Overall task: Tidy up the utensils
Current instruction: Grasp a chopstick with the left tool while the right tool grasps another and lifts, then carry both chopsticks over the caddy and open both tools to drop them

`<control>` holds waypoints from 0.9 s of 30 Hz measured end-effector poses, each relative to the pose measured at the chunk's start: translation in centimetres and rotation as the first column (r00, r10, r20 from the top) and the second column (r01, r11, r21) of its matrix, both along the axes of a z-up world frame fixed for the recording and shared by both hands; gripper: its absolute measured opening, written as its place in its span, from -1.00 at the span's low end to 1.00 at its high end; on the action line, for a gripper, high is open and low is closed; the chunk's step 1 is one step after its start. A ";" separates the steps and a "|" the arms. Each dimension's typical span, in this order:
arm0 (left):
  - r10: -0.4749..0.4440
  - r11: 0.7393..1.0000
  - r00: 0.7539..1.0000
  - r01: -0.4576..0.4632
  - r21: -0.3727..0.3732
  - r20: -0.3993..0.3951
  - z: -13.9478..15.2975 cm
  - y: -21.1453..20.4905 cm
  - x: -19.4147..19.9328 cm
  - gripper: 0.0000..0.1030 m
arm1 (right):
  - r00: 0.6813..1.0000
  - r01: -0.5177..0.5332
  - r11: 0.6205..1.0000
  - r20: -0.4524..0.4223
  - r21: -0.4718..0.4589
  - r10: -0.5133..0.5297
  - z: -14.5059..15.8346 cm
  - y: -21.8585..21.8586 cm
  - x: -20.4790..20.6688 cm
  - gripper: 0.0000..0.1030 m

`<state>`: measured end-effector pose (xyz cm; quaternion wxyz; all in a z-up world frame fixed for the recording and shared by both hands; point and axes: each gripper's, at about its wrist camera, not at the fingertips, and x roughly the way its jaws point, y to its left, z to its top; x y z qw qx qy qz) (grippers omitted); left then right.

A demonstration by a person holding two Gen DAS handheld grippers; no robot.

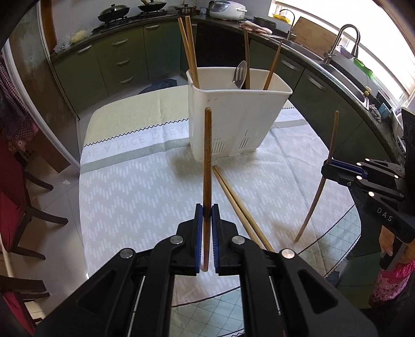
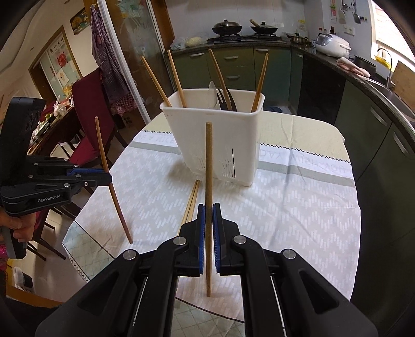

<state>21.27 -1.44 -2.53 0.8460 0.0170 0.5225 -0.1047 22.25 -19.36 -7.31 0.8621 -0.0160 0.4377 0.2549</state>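
Note:
My left gripper [image 1: 207, 210] is shut on a brown chopstick [image 1: 207, 160] held upright in front of the white utensil holder [image 1: 233, 121]. My right gripper [image 2: 209, 210] is shut on another brown chopstick [image 2: 208, 166], also upright, before the holder [image 2: 215, 140]. Each gripper shows in the other's view: the right gripper [image 1: 327, 168] at the right with its chopstick [image 1: 321, 178], the left gripper [image 2: 107, 176] at the left with its chopstick [image 2: 109, 173]. The holder has several chopsticks [image 1: 190, 51] and a metal spoon [image 1: 240, 75] standing in it. A pair of lighter chopsticks [image 1: 238, 204] lies on the tablecloth.
The round table has a patterned cloth [image 1: 145, 186]. Green kitchen cabinets [image 1: 122, 57] and a counter with pots and a rice cooker [image 1: 225, 9] curve behind. A sink [image 1: 347, 70] is at the right. Red chairs [image 2: 88, 109] stand beside the table.

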 end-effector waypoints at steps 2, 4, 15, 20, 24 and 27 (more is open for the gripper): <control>-0.001 1.000 1.000 0.001 -0.003 0.004 0.2 0.0 -0.1 -0.87 | 1.000 0.000 1.000 0.003 0.003 0.000 0.2 -0.1 -0.1 -0.87; -0.001 1.000 1.000 0.001 -0.004 0.008 0.4 -0.1 -0.2 -0.87 | 1.000 0.001 1.000 0.007 0.006 -0.001 0.4 -0.2 -0.1 -0.87; -0.008 1.000 0.999 0.008 -0.012 0.036 1.7 -0.3 -0.7 -0.87 | 0.999 -0.006 1.000 0.037 0.020 0.006 1.8 -0.1 -0.6 -0.87; -0.010 1.000 0.998 0.011 -0.020 0.057 2.8 -0.5 -0.8 -0.87 | 0.999 -0.010 1.000 0.053 0.020 0.009 2.7 0.1 -0.7 -0.87; -0.017 0.999 0.997 0.020 -0.028 0.080 4.2 -0.6 -0.7 -0.87 | 0.997 -0.015 1.000 0.078 0.018 0.014 4.0 0.2 -0.7 -0.87; -0.023 0.999 0.993 0.028 -0.041 0.117 6.3 -0.8 -0.4 -0.87 | 0.994 -0.019 1.000 0.106 0.018 0.017 5.9 0.2 -0.7 -0.87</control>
